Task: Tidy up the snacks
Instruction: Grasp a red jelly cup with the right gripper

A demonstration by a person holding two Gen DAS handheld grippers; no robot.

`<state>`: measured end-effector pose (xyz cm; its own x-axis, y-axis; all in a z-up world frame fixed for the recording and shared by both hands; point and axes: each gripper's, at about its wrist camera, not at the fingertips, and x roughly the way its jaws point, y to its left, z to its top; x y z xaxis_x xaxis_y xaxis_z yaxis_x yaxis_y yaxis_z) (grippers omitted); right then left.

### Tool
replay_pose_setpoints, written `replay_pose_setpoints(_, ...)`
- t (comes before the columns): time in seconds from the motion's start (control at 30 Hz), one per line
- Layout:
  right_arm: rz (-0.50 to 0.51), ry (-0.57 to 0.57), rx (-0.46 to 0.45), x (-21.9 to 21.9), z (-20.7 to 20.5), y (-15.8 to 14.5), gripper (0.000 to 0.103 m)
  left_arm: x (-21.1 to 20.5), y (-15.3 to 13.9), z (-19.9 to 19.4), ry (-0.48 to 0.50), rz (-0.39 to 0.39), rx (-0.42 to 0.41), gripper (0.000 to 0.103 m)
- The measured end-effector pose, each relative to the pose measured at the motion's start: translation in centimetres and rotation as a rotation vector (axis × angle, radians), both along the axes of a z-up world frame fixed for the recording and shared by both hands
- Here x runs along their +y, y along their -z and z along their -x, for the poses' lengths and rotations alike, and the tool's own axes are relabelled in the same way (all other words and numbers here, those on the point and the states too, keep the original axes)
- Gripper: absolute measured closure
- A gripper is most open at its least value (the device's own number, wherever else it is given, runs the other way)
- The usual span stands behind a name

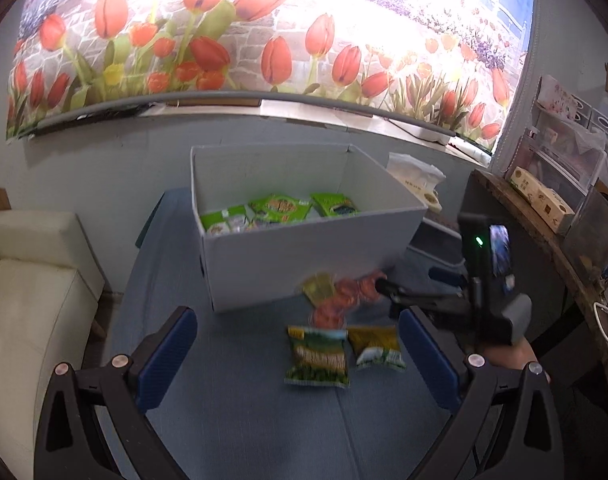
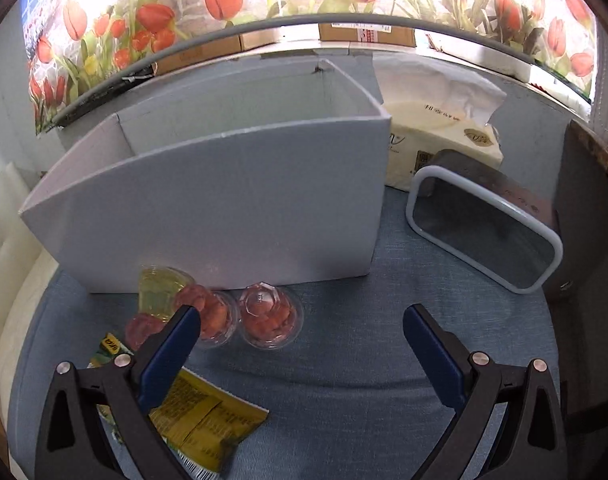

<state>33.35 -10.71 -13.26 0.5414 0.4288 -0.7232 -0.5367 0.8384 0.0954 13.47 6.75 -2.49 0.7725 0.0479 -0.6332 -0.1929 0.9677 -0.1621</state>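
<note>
A white box (image 1: 304, 256) stands on the blue table and holds several green snack packets (image 1: 278, 208). In front of it lie a green packet (image 1: 317, 356), a yellow packet (image 1: 377, 348), red jelly cups (image 1: 343, 296) and a yellow jelly cup (image 1: 317, 286). My left gripper (image 1: 298, 356) is open above the two packets. My right gripper (image 2: 302, 344) is open just above a red jelly cup (image 2: 270, 316); more red cups (image 2: 212, 312), the yellow cup (image 2: 160, 290) and the yellow packet (image 2: 208, 416) lie to its left. The box (image 2: 232, 208) is behind. The right gripper also shows in the left wrist view (image 1: 387, 288).
A tissue pack (image 2: 435, 128) and a blue-framed mirror (image 2: 483, 232) sit right of the box. A cream sofa (image 1: 28, 300) is on the left. A wooden shelf with boxes (image 1: 543, 200) is on the right. A tulip mural covers the wall behind.
</note>
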Motion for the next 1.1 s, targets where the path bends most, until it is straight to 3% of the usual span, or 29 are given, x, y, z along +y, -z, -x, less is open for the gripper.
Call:
replay_pose_setpoints(0.13, 0.016, -0.01, 0.02, 1.1, -0.5, 1.2, 0.001, -0.1, 1.6, 1.6, -0.005, 0.025, 0.027, 0.0)
replay_pose_setpoints(0.27, 0.012, -0.006, 0.014, 1.6, -1.0, 1.8, 0.008, 0.0, 2.6, 2.2, -0.017, 0.035, 0.051, 0.0)
replay_pose_setpoints(0.37, 0.037, -0.006, 0.047, 1.9, -1.7, 2.3, 0.038, 0.2, 3.3, 2.3, -0.031, 0.035, 0.066, 0.0)
replay_pose_setpoints(0.47, 0.065, -0.022, 0.021, 2.3, -1.5, 2.6, 0.047, 0.3, 3.4, 2.3, -0.032, 0.036, 0.066, 0.0)
replay_pose_setpoints(0.5, 0.061, -0.028, 0.017, 2.3, -1.4, 2.5, 0.057, 0.2, 3.4, 2.3, -0.034, 0.028, 0.066, 0.0)
replay_pose_setpoints(0.87, -0.008, -0.067, 0.007, 0.1, -0.5, 1.0, 0.057, -0.3, 4.8, 0.9, -0.018, 0.003, 0.093, 0.0)
replay_pose_setpoints(1.1, -0.059, -0.079, -0.01, -3.1, 3.4, -1.4, 0.057, -1.8, 8.0, -2.3, 0.05, -0.046, 0.191, 0.0)
